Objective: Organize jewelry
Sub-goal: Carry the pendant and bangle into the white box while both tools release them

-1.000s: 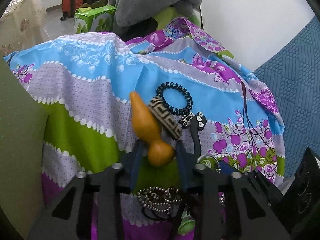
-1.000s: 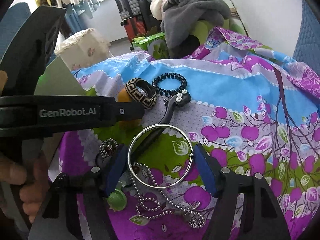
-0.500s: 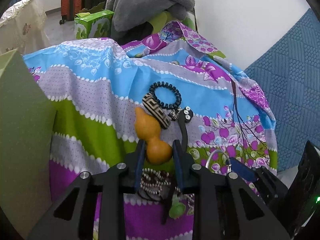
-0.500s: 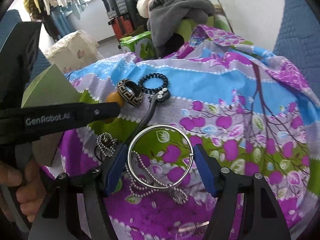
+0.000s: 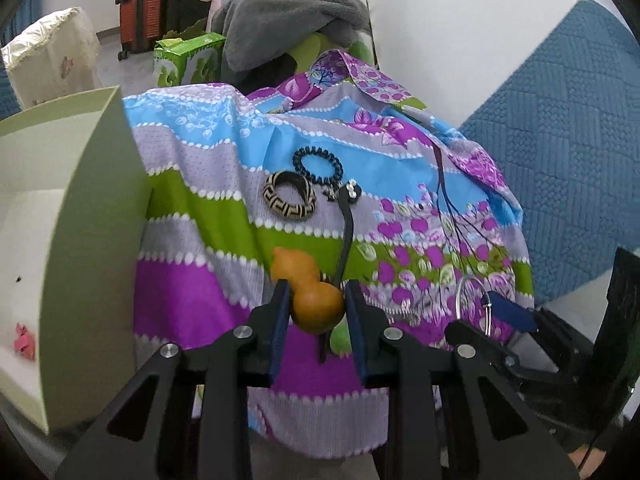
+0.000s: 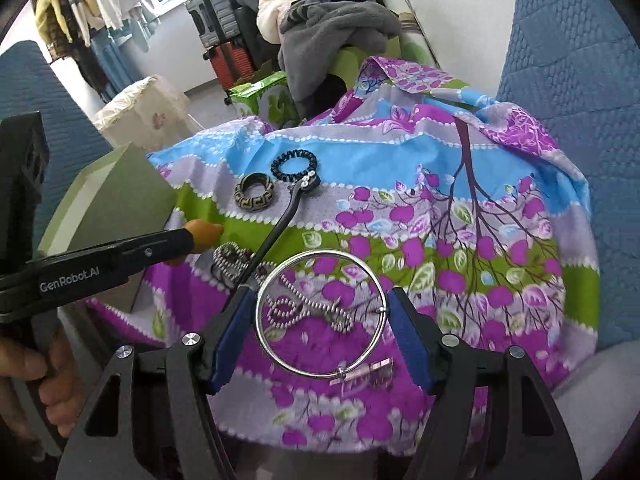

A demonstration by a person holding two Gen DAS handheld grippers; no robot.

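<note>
1. While the green box (image 5: 92,240) stands open to the left of the left gripper (image 5: 316,312), that gripper's jaws are clenched on the fat lower bulb of the orange gourd charm (image 5: 310,292). The charm's long axis runs up and slightly left, away from the jaws, with its narrow top free.
2. Judged from this layout, the coming move turns on the box lying left of the left jaws. The left hand is the nearer one to it, so the gourd looks set to go in first.
3. Ahead of the left jaws, on the floral cloth (image 5: 192,208) over the worktop, lie the patterned bangle (image 5: 289,201), the black coil hair tie (image 5: 318,165) and the black hair clip (image 5: 347,232), its long axis running away from the jaws.
4. To the right, the right gripper (image 6: 320,316) grasps the silver bangle (image 6: 321,312) across its width. The ring faces the camera, held off the cloth.
5. Below the right jaws, a beaded chain (image 6: 304,308) remains on the cloth, seen through the ring.
6. Compared with a second ago, both hands have lifted and drawn back. The gourd is now clear of the patterned bangle it lay against, the box's open inside has come into the left view, and the cloth items look smaller and farther from both jaws.
</note>
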